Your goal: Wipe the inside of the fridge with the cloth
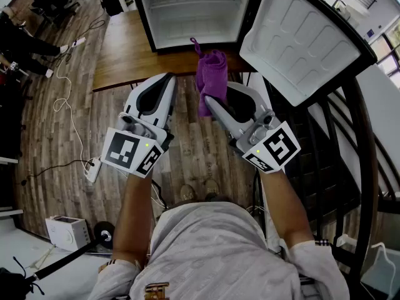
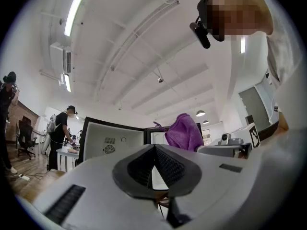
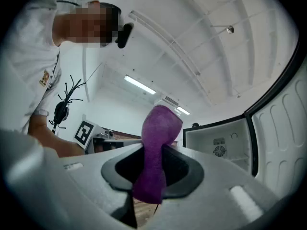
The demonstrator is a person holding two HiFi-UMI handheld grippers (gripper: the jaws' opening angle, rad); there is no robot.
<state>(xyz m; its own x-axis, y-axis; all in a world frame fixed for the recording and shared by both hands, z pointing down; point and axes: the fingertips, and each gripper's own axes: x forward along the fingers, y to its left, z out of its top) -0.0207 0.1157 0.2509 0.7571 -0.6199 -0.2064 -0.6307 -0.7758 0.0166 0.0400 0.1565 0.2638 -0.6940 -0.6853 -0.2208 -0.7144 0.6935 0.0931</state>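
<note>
Right gripper (image 1: 210,100) is clamping the purple cloth (image 1: 211,74), which is bunching upright past the jaws. Left gripper (image 1: 167,79) is hanging just beside it, jaws closed on nothing. Fridge (image 1: 200,27) is standing open ahead, door (image 1: 300,36) to the right. Best approach, I judge: leading in cloth-first and pressing it flat on the walls. No writing is reading legibly.

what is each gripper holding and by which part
Right gripper holds the cloth near one end, the bulk sticking past the tongs. Left gripper: nothing, tongs shut.
</note>
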